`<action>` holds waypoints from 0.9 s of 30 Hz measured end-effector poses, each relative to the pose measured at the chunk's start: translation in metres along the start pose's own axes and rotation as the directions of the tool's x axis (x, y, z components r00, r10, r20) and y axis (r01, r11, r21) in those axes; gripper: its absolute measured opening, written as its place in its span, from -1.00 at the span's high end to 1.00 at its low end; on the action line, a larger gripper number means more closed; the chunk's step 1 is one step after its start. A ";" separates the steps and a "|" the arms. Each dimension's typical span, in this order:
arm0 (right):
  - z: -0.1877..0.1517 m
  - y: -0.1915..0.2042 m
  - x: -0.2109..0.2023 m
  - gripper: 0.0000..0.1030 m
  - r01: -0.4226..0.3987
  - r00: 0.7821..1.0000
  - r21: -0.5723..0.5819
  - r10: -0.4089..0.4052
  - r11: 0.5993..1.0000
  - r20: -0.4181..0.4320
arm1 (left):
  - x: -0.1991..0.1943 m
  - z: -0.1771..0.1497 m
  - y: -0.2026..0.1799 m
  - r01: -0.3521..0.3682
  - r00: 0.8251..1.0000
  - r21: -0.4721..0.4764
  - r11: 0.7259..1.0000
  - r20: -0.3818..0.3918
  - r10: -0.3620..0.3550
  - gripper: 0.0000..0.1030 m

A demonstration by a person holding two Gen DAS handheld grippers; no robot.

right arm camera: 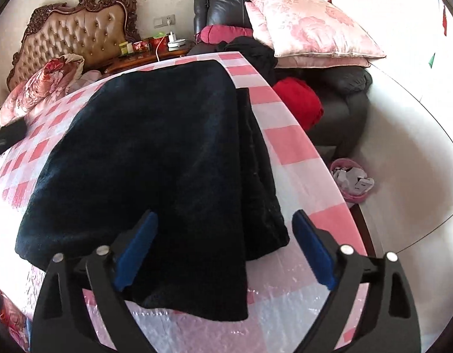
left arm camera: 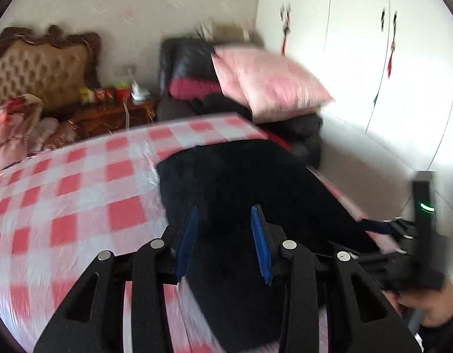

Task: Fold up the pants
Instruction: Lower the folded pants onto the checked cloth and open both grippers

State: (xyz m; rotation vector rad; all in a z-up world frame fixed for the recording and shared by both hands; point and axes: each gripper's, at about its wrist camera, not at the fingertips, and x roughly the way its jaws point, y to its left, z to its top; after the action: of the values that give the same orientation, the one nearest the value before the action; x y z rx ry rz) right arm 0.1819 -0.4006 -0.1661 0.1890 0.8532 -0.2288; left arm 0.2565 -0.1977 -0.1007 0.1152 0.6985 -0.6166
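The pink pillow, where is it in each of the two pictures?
Left wrist view: the pink pillow is blurred, upper middle-right, behind the black pants, against the black armchair.
Right wrist view: the pillow is sharp, top right, on the same armchair.
Shared landmark: the brown padded headboard, upper left in both.

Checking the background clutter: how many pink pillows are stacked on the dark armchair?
2. The top pillow lies on the lower pillow, only its edge showing, both on the armchair beyond the table. More could be hidden underneath.
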 end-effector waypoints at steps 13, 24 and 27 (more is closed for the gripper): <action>0.009 0.004 -0.027 -0.89 0.057 0.997 0.013 -0.058 0.998 0.050 | -0.009 -0.054 -0.029 -0.102 0.991 0.017 0.995 -0.080 0.103 0.23; 0.000 0.037 -0.047 -0.89 0.076 0.996 -0.065 -0.073 0.995 0.056 | -0.059 -0.055 -0.026 -0.086 0.996 -0.053 0.995 -0.030 0.084 -0.08; -0.004 0.037 -0.041 -0.89 0.087 0.996 -0.067 -0.085 0.994 0.027 | -0.074 -0.053 -0.028 -0.099 0.995 -0.053 0.994 -0.004 0.099 -0.38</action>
State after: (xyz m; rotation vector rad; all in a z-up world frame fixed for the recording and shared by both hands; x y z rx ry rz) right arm 0.1633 -0.3588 -0.1352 0.0853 0.8453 -0.2816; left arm 0.1665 -0.1685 -0.0921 0.1008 0.7058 -0.5028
